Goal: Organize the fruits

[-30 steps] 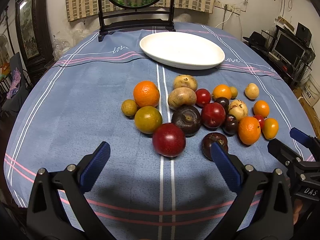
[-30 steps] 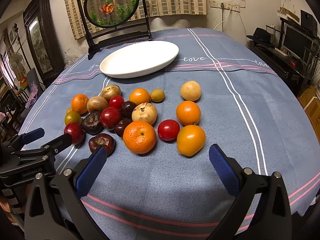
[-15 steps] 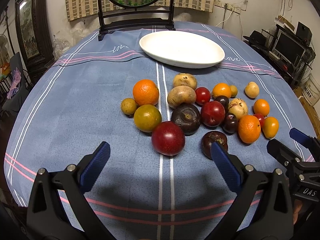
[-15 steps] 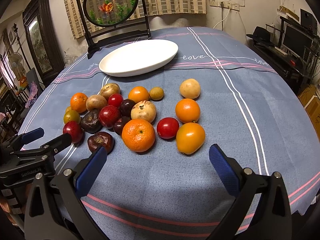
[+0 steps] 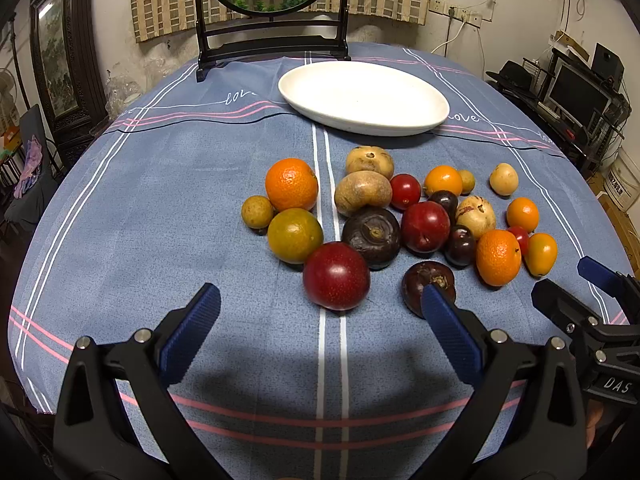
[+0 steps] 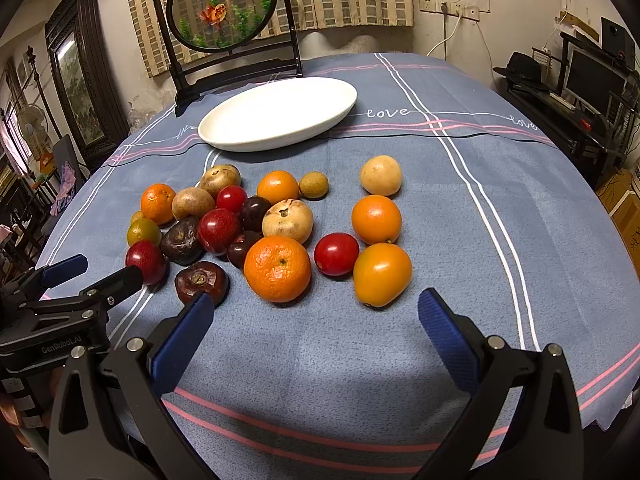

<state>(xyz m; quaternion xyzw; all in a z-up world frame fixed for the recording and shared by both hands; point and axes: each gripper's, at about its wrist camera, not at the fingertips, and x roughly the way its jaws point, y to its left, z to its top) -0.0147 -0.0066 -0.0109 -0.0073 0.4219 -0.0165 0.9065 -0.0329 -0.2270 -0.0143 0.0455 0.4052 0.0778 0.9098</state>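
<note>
Fruits (image 5: 400, 224), loose cluster near the counter's middle, on blue cloth with white and pink stripes (image 5: 160, 200). Contents: red plum (image 5: 336, 275) nearest the front edge; wrinkled dark purple fruit (image 5: 376, 236) touching it behind; green-orange citrus (image 5: 295, 235) and bright mandarin (image 5: 291, 184) at the cluster's left; tan, blotched fruits (image 5: 362, 192) toward the back; small dark fruit with dry calyx (image 6: 200, 282); large mandarin (image 6: 277, 268), red tomato (image 6: 336, 254) and glossy orange-yellow fruit (image 6: 382, 274) on the right. White oval plate (image 5: 364, 96) toward the far edge, bare. Left hand-held gripper (image 5: 320, 320): spread wide, holding nothing, above the front edge. Right hand-held gripper (image 6: 316, 328): likewise wide apart, unloaded.
</note>
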